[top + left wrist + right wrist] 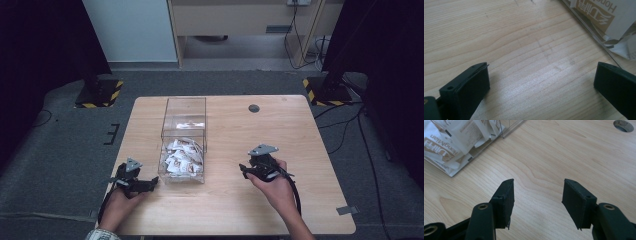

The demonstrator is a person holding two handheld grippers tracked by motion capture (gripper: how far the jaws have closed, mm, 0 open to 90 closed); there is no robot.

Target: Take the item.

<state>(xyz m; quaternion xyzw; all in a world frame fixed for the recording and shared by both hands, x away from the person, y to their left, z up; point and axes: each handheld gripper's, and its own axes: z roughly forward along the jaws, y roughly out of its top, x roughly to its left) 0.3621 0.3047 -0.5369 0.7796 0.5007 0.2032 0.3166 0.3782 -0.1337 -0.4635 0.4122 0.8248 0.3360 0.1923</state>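
A clear plastic box point(183, 135) stands on the wooden table point(290, 135), left of centre. Its near half holds several white and brown sachets point(182, 157). My left gripper point(150, 184) rests low on the table just left of the box's near corner, jaws wide open over bare wood point(541, 75), with a sachet point(599, 15) behind the clear wall at the upper right. My right gripper point(244, 170) sits to the right of the box, open and empty point(537, 192), pointing toward the box's sachets point(446, 142).
A round dark cable hole point(254, 108) sits in the table near the far edge, also at the top right of the right gripper view point(623, 125). Two stands with yellow-black bases point(98, 92) point(327, 90) flank the table on the grey floor.
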